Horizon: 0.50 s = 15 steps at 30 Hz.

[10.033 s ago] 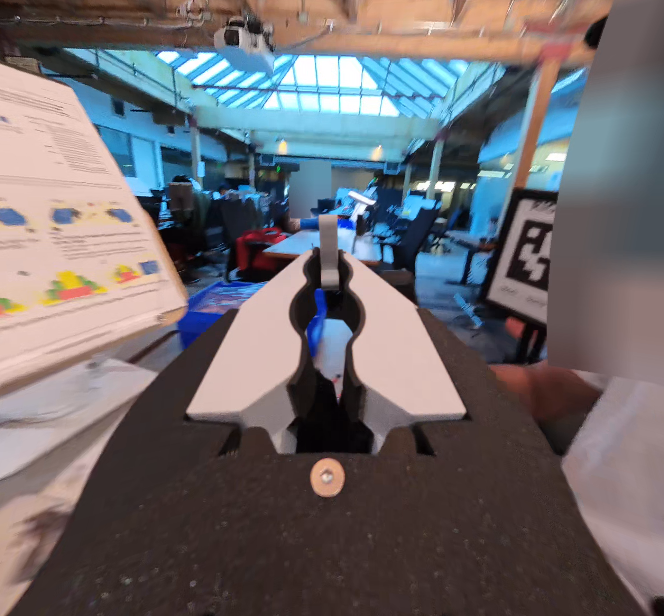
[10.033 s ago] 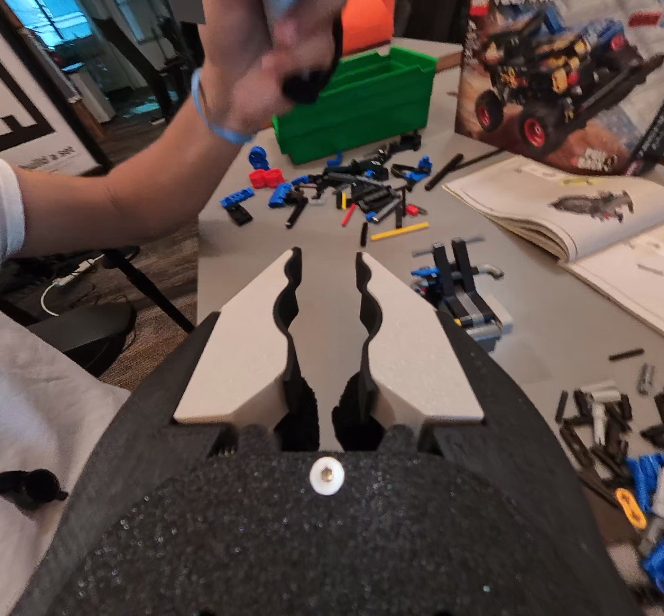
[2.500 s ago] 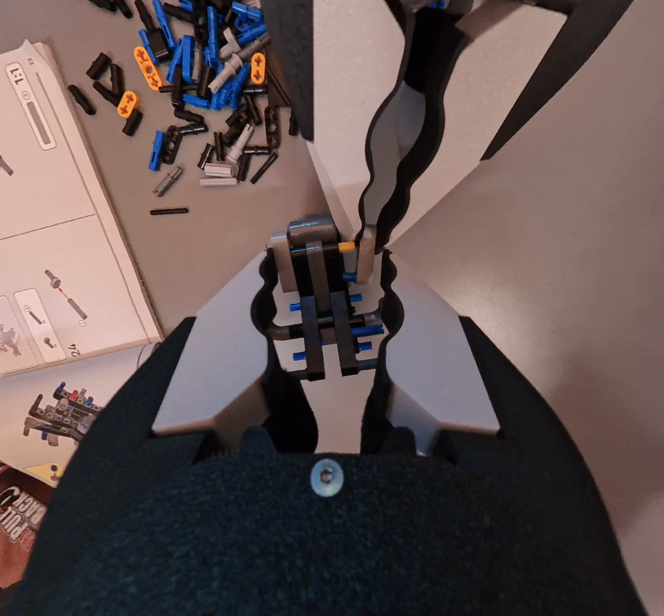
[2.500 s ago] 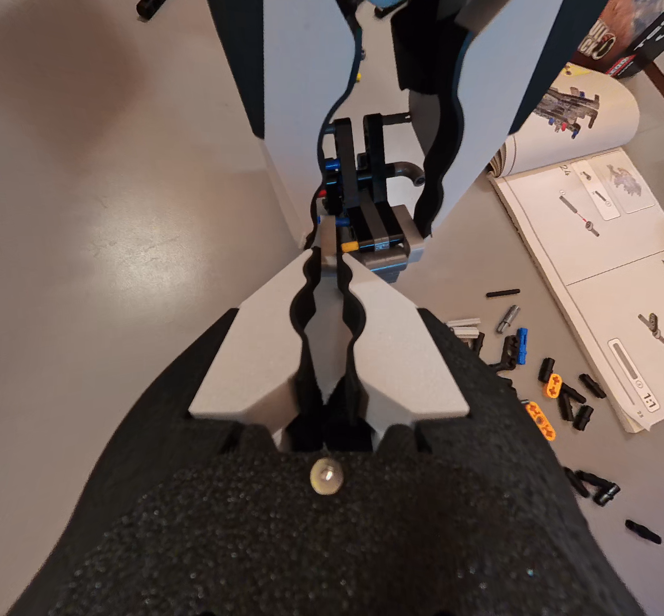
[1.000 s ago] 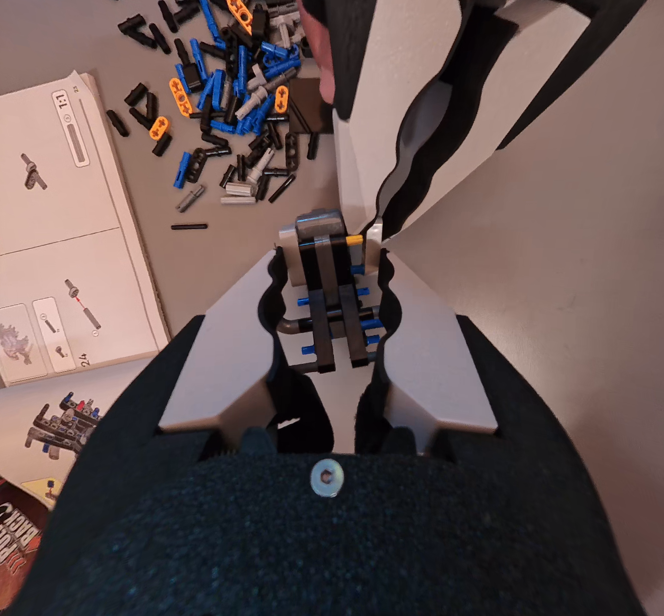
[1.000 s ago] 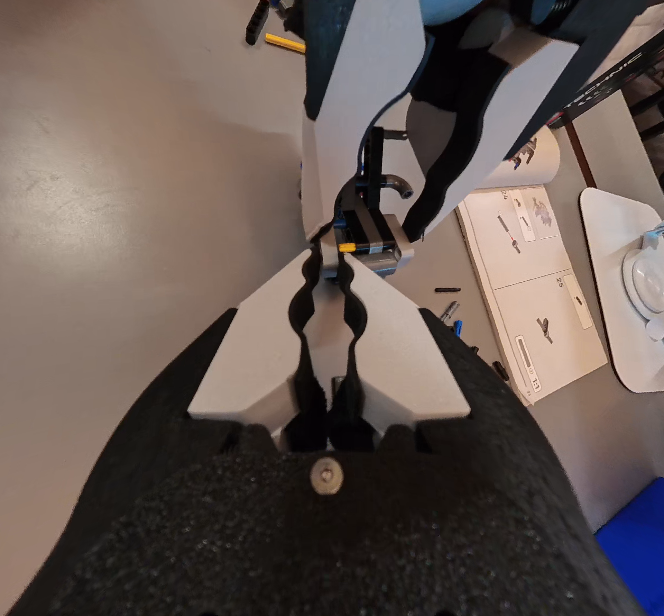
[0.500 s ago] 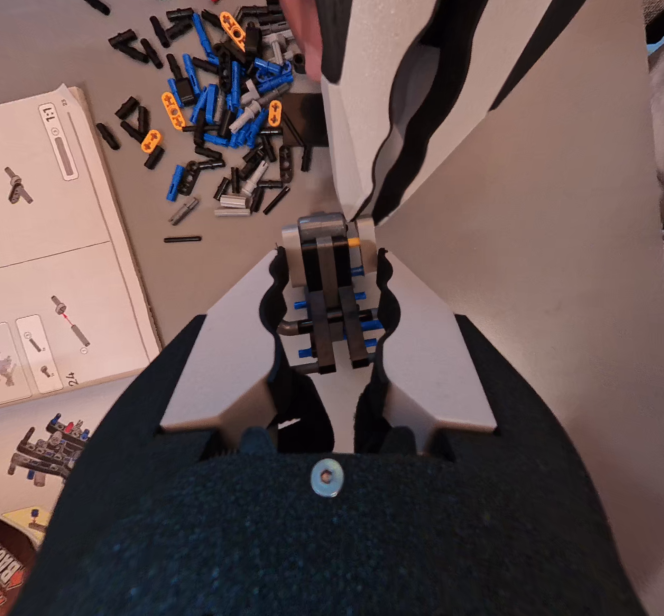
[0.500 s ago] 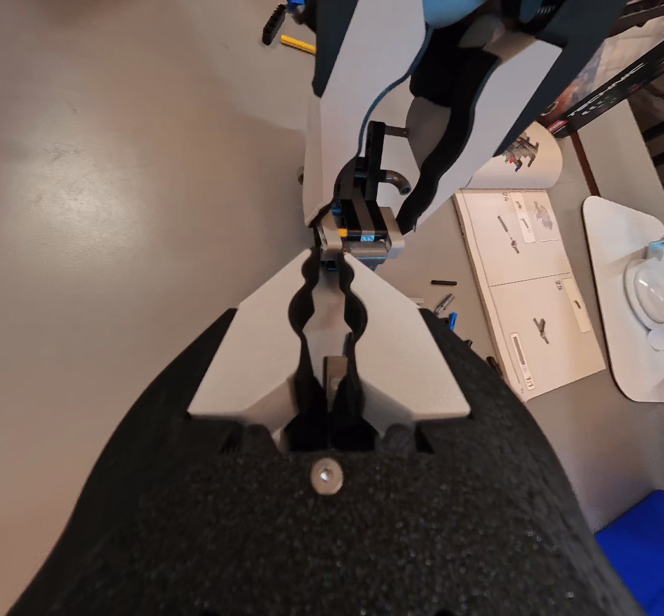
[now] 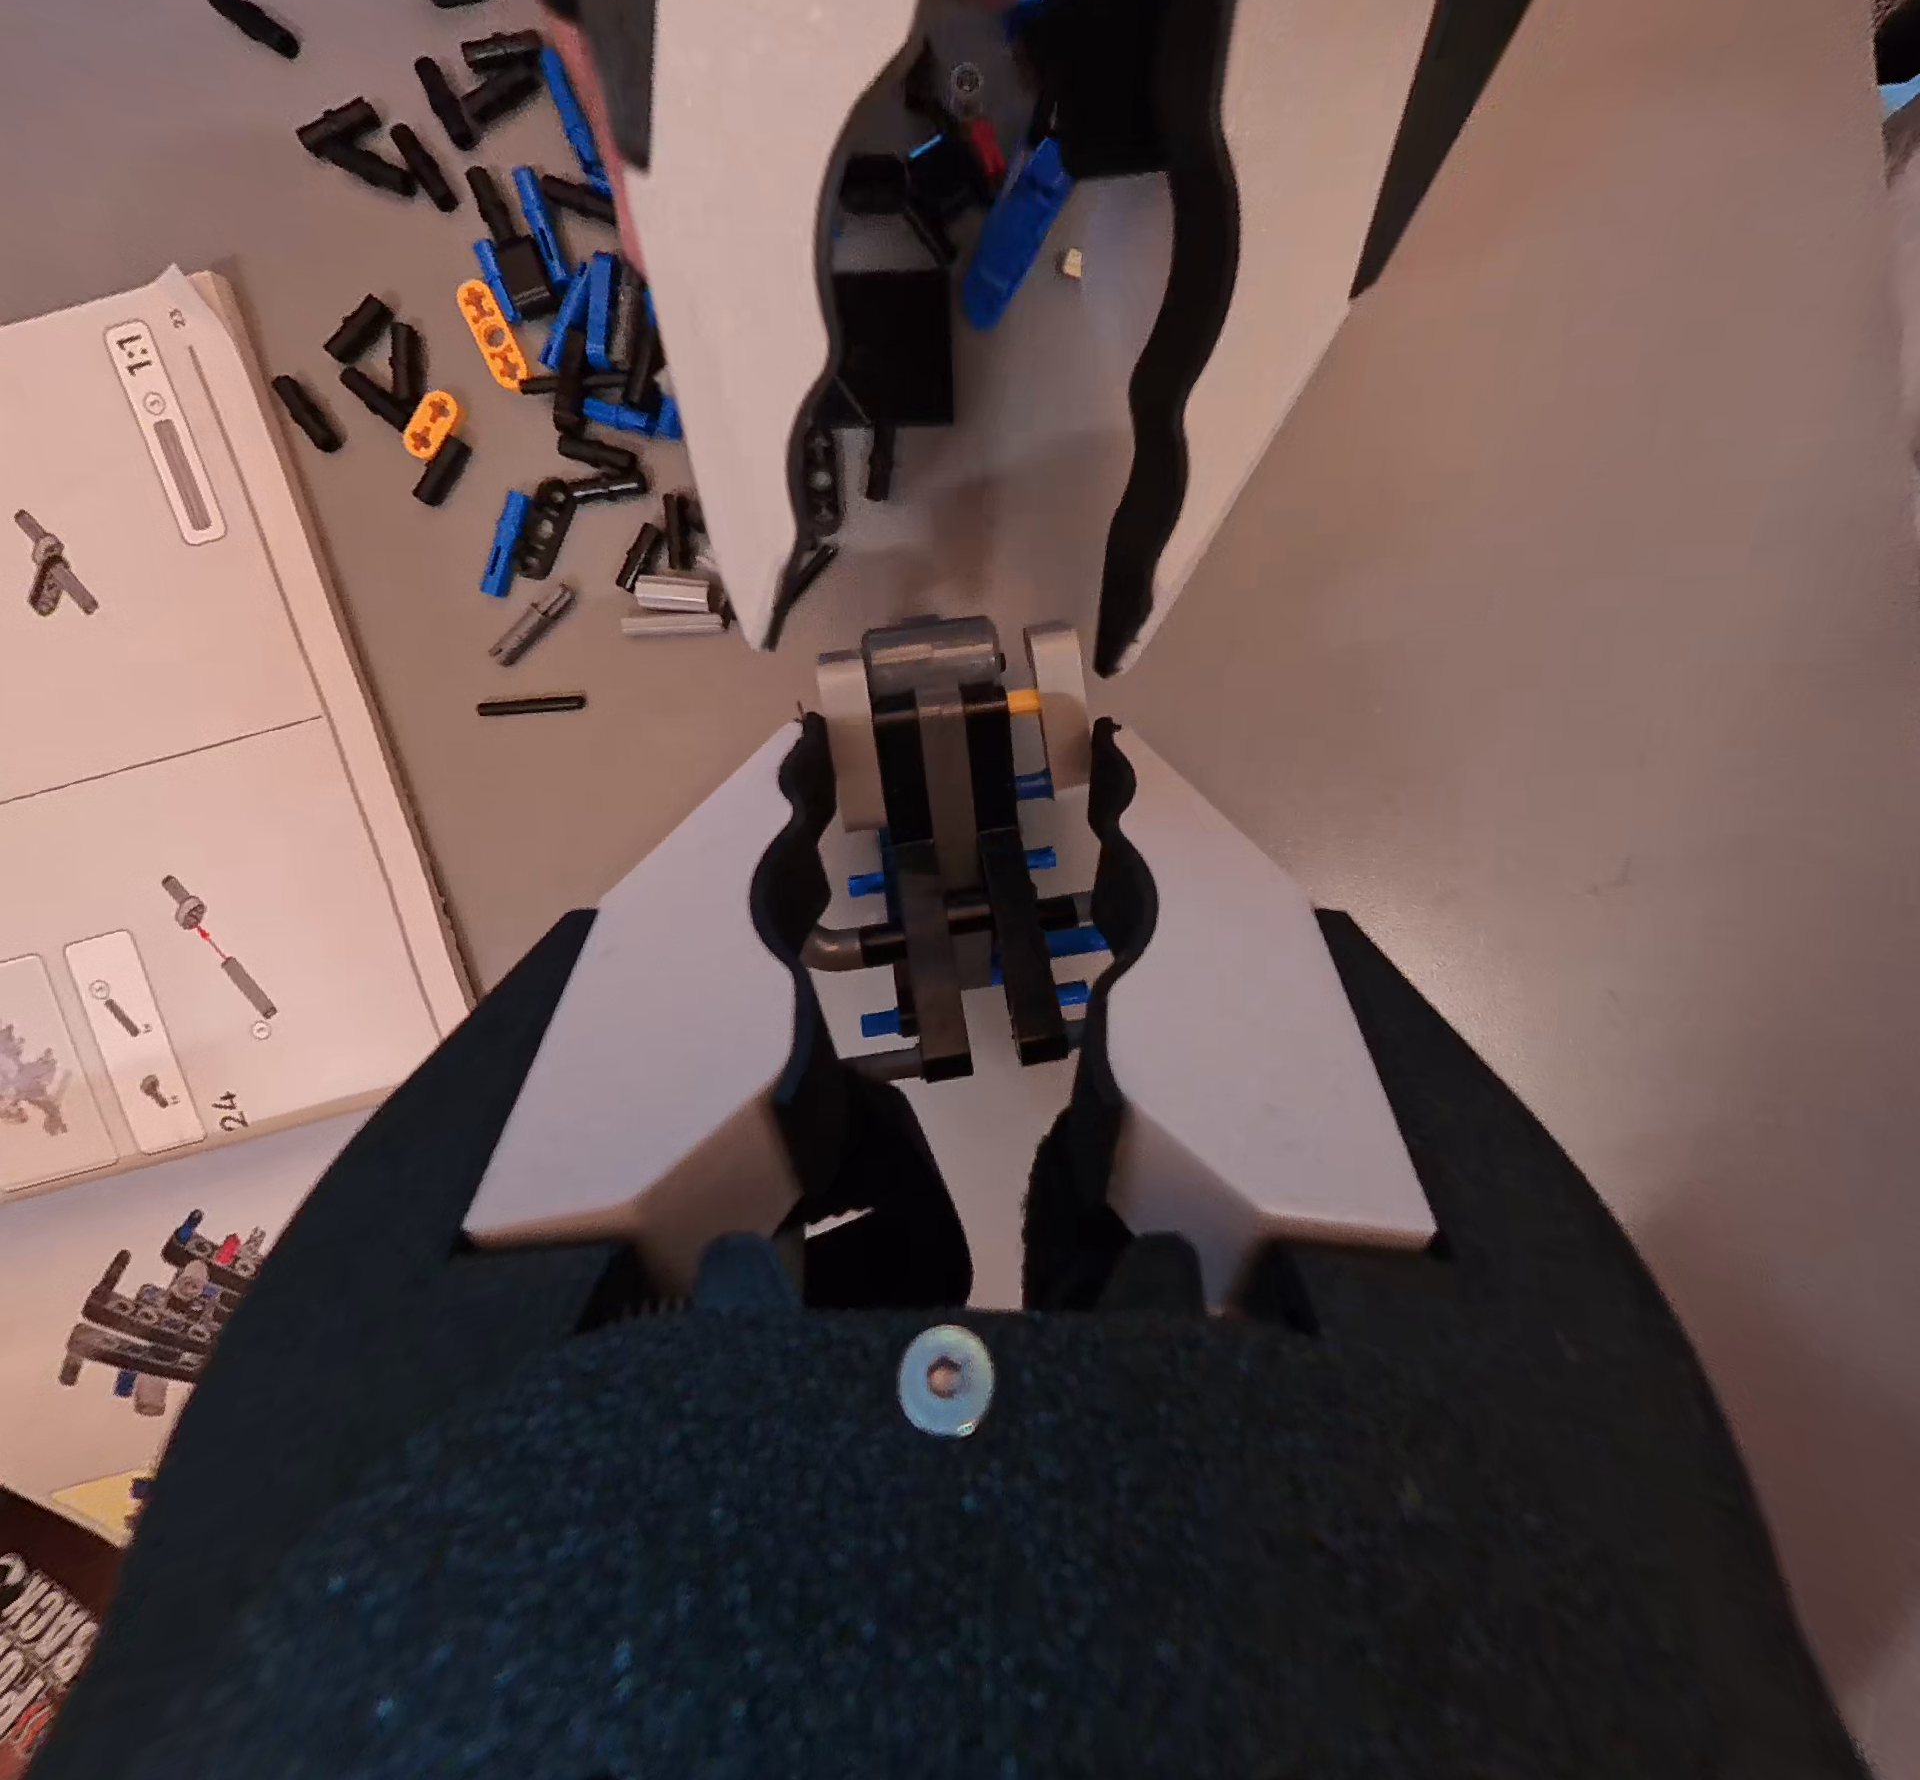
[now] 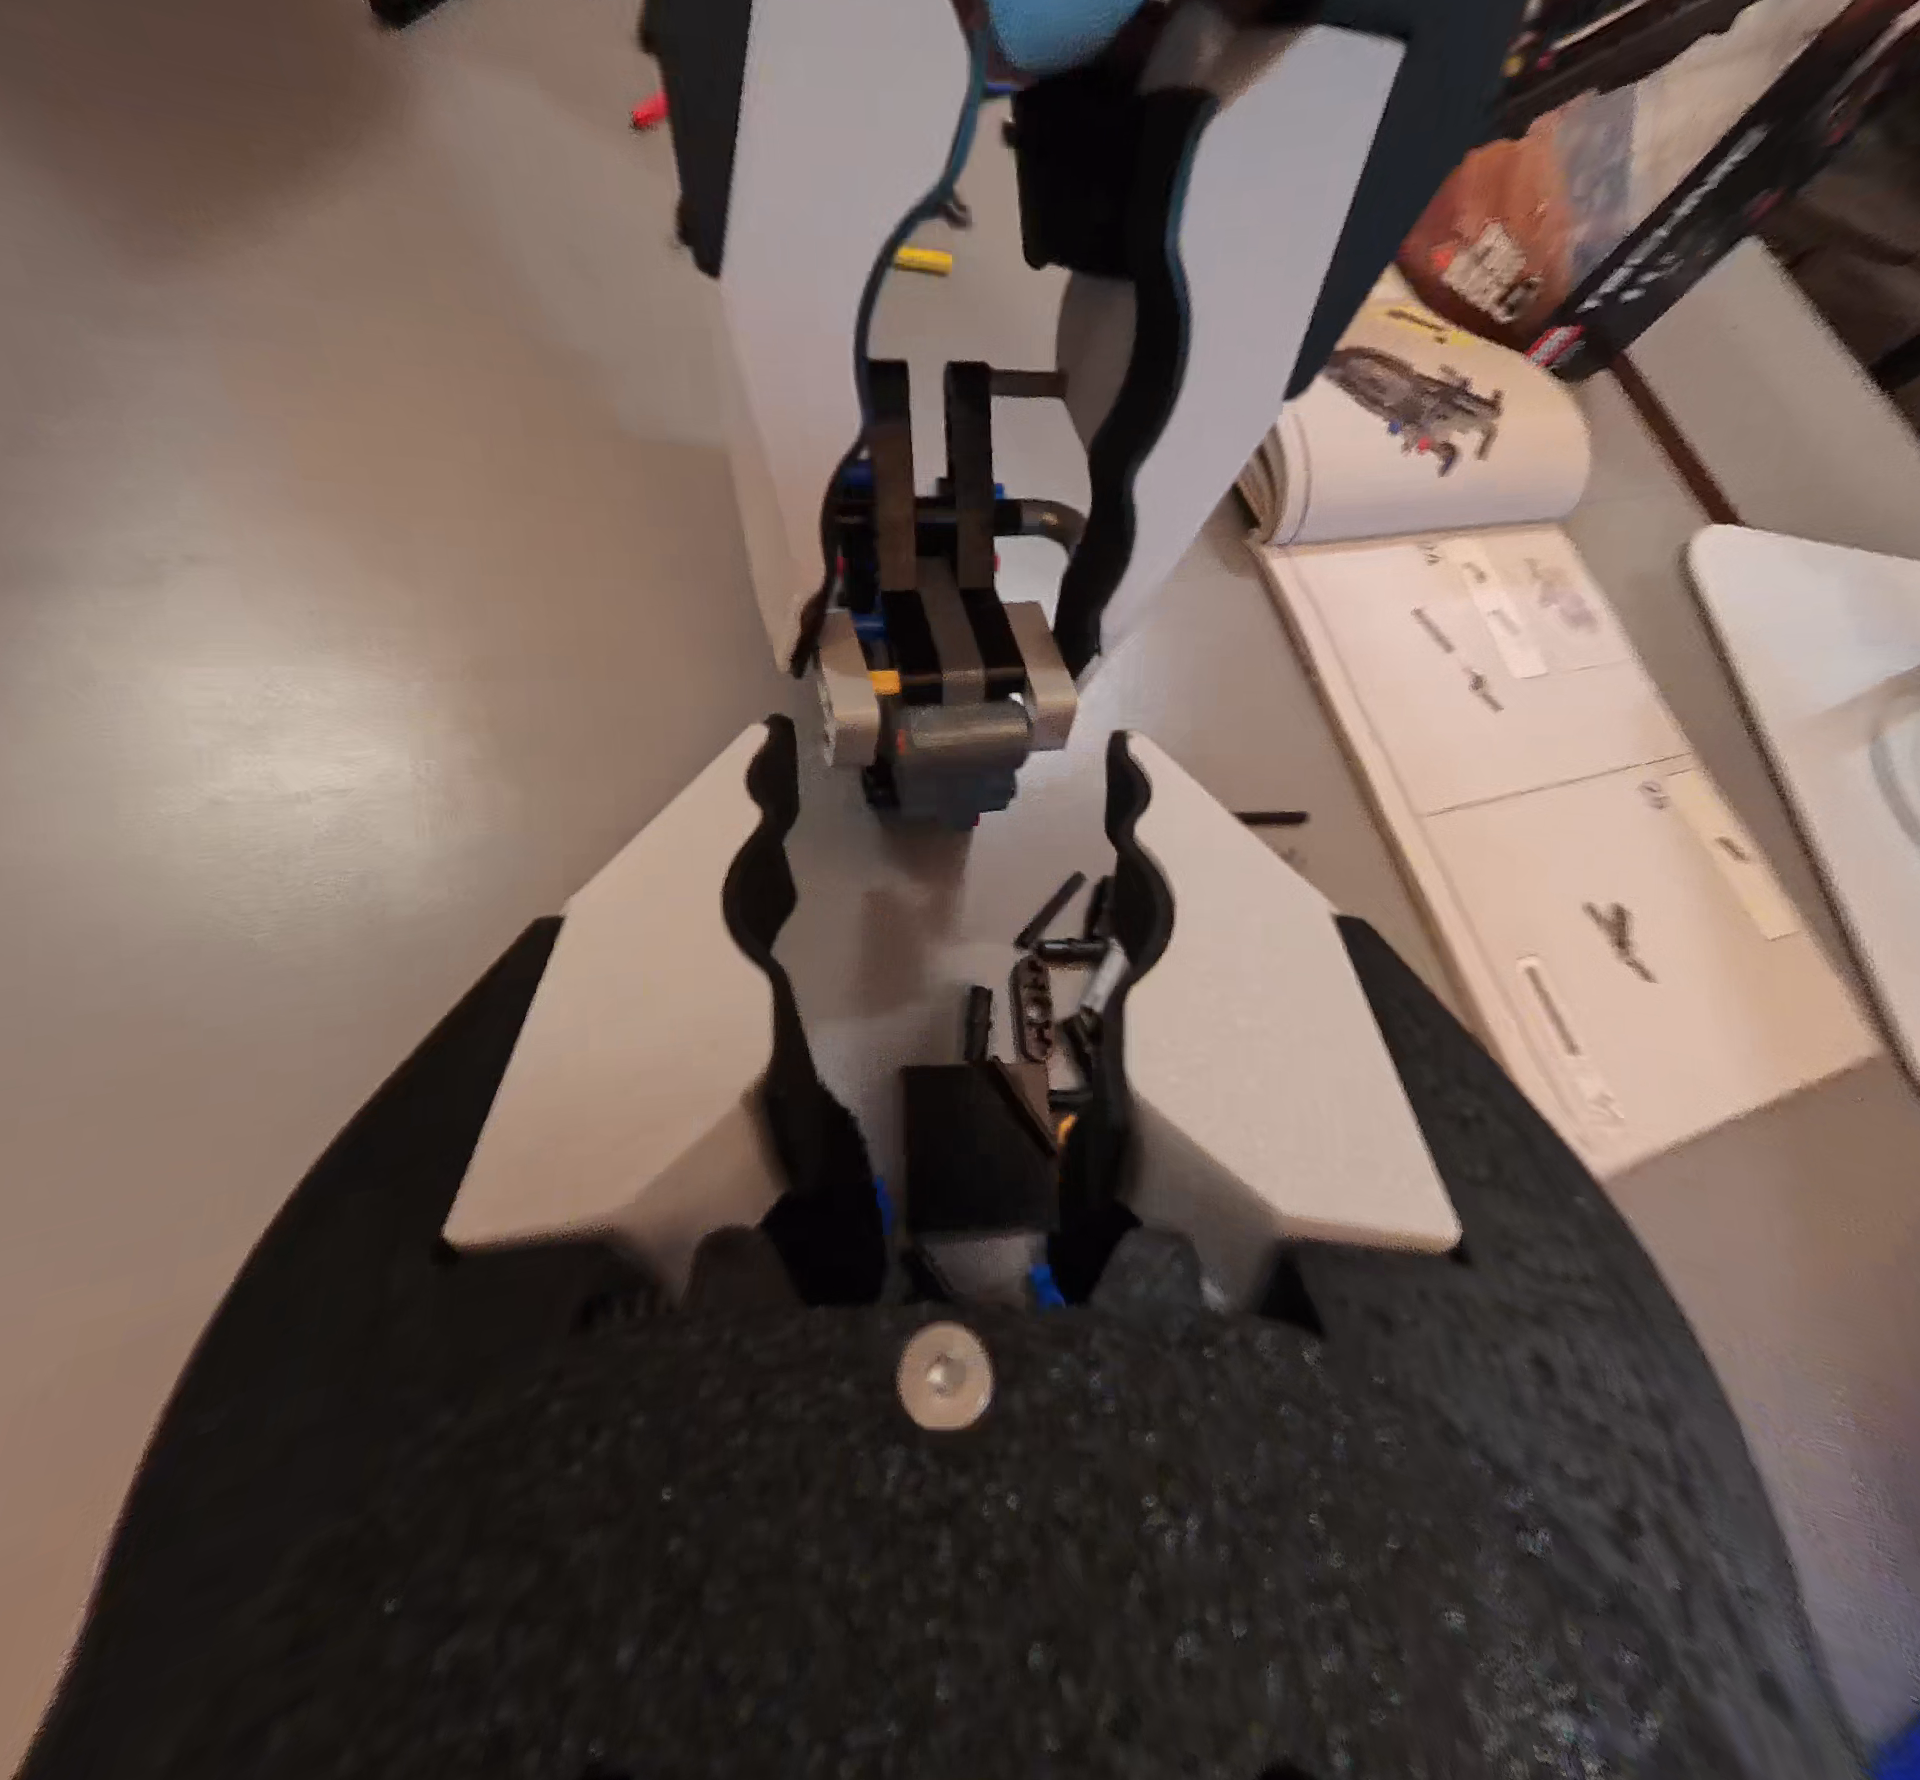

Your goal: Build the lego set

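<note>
The partly built lego assembly [image 9: 940, 795] has black beams, grey side pieces, blue pins and a yellow axle end. It sits between the fingers of my left gripper [image 9: 956, 728], which is shut on its sides just above the grey table. My right gripper [image 10: 945, 743] faces it from the opposite side, open wide and empty, with its tips just short of the grey end of the assembly [image 10: 935, 681]. The left wrist view shows the right gripper [image 9: 940, 650] with its jaws spread. The right wrist view shows the left gripper [image 10: 935, 655] around the assembly.
An open instruction booklet [image 9: 156, 691] lies to the left, also in the right wrist view [image 10: 1538, 795]. A pile of loose black, blue and orange pieces [image 9: 540, 328] lies beyond it. The lego box [image 10: 1662, 172] and a white tray [image 10: 1829, 691] stand at the right. Small black pieces [image 10: 1049, 982] lie under my right gripper.
My right gripper was shut at the assembly's grey side piece half a second ago; it has opened wide and drawn back slightly. My left gripper still holds the assembly in place.
</note>
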Each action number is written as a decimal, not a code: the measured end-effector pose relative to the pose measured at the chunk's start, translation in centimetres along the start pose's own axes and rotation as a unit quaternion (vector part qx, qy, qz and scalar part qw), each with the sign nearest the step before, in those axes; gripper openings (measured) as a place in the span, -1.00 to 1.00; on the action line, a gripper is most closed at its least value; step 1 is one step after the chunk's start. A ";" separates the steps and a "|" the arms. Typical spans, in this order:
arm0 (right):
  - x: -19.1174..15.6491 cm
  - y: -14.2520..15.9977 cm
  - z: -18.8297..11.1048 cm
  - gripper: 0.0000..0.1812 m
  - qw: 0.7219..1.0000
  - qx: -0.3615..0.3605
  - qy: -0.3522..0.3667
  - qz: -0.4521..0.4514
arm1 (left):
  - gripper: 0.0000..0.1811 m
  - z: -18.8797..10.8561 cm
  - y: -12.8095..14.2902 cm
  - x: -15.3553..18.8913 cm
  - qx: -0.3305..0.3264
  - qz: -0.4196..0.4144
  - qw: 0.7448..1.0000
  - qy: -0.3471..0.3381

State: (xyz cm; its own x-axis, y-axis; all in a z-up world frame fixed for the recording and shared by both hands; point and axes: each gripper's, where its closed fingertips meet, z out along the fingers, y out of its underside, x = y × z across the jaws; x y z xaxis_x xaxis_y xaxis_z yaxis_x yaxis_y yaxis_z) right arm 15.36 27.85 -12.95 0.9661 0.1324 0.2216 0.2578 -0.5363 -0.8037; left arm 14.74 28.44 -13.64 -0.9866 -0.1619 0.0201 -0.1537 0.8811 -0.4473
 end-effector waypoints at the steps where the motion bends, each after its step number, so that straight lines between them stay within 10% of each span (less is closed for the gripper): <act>1: -0.5 -0.3 0.1 -0.34 1.000 0.011 -0.024 0.007 | -0.48 0.0 0.0 0.0 -0.001 0.003 1.000 0.000; 15: 0.0 0.8 1.6 -0.45 1.000 -0.021 -0.012 0.008 | -0.48 0.3 -0.4 0.2 0.011 -0.018 1.000 0.022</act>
State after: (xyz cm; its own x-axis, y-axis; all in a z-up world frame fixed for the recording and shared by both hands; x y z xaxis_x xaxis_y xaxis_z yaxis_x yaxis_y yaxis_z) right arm 15.61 28.75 -14.53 0.9700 0.1438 0.1959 0.2430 -0.5721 -0.7833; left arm 14.59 27.90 -13.70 -0.9820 -0.1731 0.0751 -0.1881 0.8655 -0.4643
